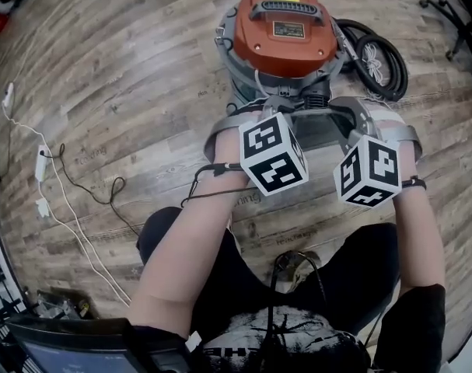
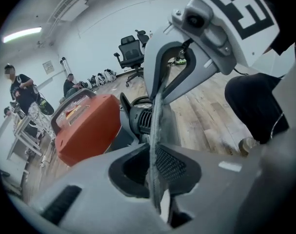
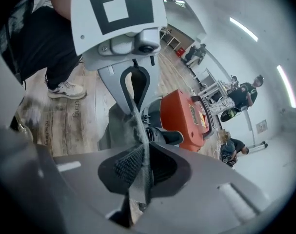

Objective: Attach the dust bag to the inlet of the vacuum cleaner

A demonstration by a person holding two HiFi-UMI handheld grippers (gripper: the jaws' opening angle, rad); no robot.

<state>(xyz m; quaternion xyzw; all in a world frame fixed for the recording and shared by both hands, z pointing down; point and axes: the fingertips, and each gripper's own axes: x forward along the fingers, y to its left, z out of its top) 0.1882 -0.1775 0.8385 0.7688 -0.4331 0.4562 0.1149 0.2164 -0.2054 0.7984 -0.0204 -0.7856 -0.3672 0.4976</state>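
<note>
Fingers (image 2: 173,165) of the left gripper (image 2: 152,148) are clenched on one edge of the grey dust bag (image 2: 162,121), pinching the thin cloth so that it runs taut from the pads toward the other tool. The person (image 1: 181,263), settled low over the wooden floor (image 1: 127,68), holds both tools tipped steeply down in front of the knees with the marker cubes (image 1: 273,154) uppermost, apparently so that the bag's mouth is spread between two grips rather than hanging limp from one. Just beyond the bag stands the vacuum cleaner (image 1: 286,29), an orange motor head on a grey drum. A dark port (image 3: 168,137) on its near side is probably the inlet. The bag hangs close in front of it but, judging from both gripper views, is not yet seated on it. To the right, the fingers (image 3: 128,165) of the right gripper (image 3: 144,145) are likewise clamped on the cloth at the opposite edge, which is why each tool's camera looks along the fabric straight at its partner. The matched hold suggests the step in hand is lining the opening up with the port before pushing it on; a slack side could let the mouth fold or miss. At far right a coiled black hose (image 1: 379,57) lies on the floor beside the drum, apart from the work.
</note>
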